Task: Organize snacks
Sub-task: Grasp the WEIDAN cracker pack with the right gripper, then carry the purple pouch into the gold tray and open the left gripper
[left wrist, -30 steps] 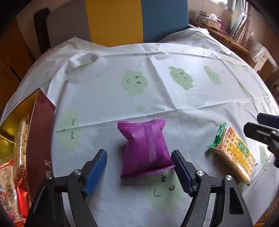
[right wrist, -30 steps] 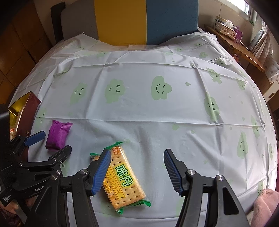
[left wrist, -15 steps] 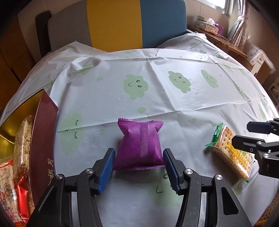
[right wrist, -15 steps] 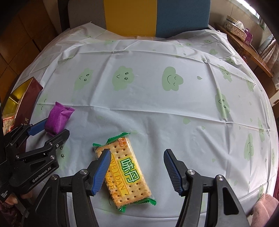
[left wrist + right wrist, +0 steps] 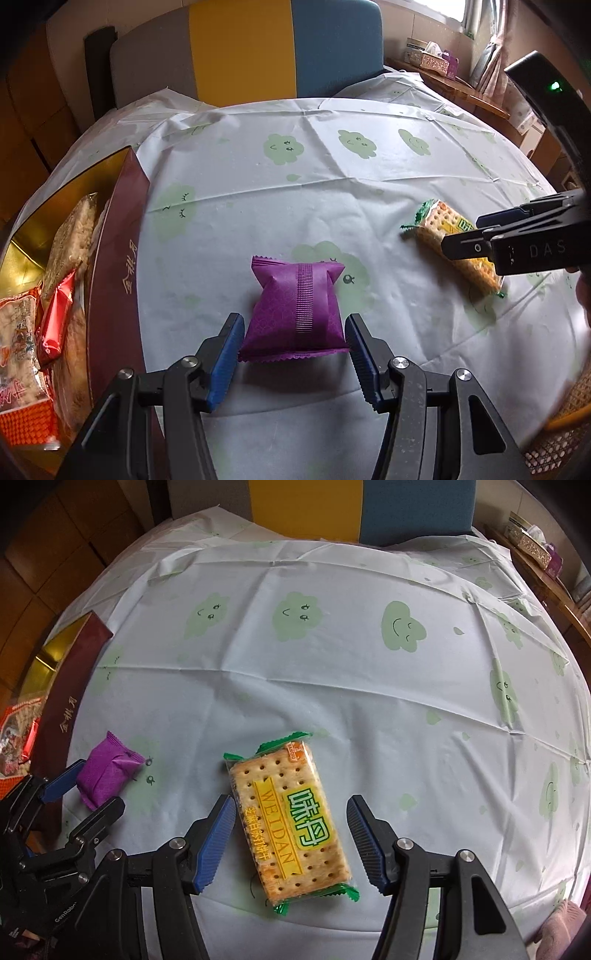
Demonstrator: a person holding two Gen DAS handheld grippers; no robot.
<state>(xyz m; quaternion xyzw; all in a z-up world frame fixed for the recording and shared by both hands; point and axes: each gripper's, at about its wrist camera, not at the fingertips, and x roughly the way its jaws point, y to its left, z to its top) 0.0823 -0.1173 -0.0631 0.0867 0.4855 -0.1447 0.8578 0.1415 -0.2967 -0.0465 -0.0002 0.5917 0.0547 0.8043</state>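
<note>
Left wrist view: the left gripper (image 5: 293,360) stands about half open with its ribbed blue fingers (image 5: 226,363) closed against the sides of the purple pouch (image 5: 295,310), a puffy, pillow-shaped foil pack with a crimped centre seam and zigzag ends, which appears gripped and raised slightly off the bench (image 5: 332,155). The bench wears a thin, creased plastic cloth printed with green clouds. On the left stands the maroon box (image 5: 114,266), gold inside, already holding several crinkly packets. Risk: the slick, air-filled pouch may squirt out of the grip or catch the box's tall wall on the way in

Right wrist view: the right gripper (image 5: 291,840) hangs about half open, its fingers (image 5: 364,838) straddling the cracker pack (image 5: 291,816) without touching it; the pack lies flat on the bench, a long rectangle in clear glossy film with green ends. It lies askew to the fingers, so closing now may pinch it across corners, crush the brittle crackers or drag the loose cloth. The two grippers work close together and could collide
</note>
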